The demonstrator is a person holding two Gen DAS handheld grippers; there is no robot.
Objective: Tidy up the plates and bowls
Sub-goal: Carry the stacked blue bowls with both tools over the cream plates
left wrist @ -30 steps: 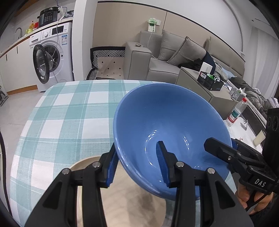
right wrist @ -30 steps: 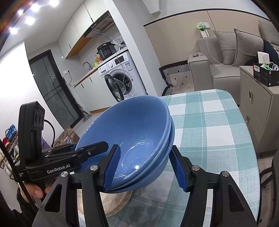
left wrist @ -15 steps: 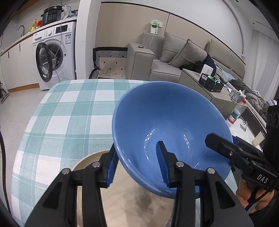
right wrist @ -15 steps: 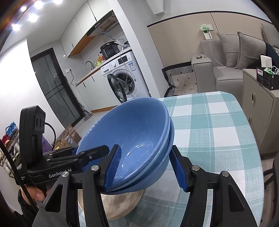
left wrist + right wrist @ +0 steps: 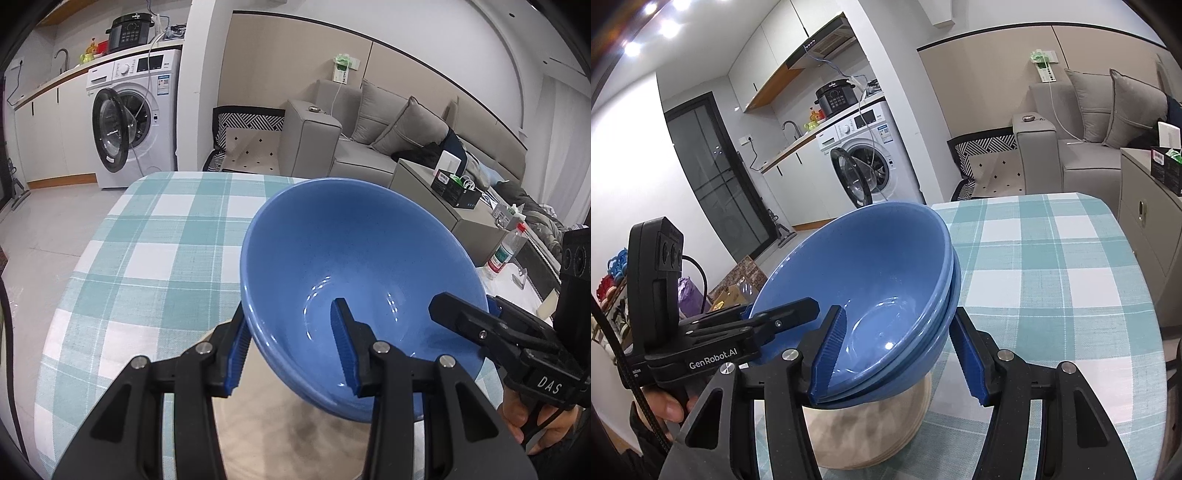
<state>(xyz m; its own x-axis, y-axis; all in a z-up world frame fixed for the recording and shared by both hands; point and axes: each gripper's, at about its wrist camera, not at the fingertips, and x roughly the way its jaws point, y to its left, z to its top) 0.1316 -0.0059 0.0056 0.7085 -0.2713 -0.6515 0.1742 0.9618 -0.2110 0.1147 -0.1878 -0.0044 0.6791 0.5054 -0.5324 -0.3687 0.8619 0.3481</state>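
The checked surface (image 5: 155,236) lies below; above its beige plates (image 5: 886,435) I hold the stacked blue bowls (image 5: 871,280), my left gripper (image 5: 291,350) and right gripper (image 5: 897,354) each with jaws part-open, clamping opposite rims for balance.

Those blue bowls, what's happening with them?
A person holds a gripper in each hand, and both grip a stack of glossy blue bowls. The left gripper pinches one side of the rim, the right gripper the other. The stack hangs tilted over round beige plates on the green-checked tablecloth.
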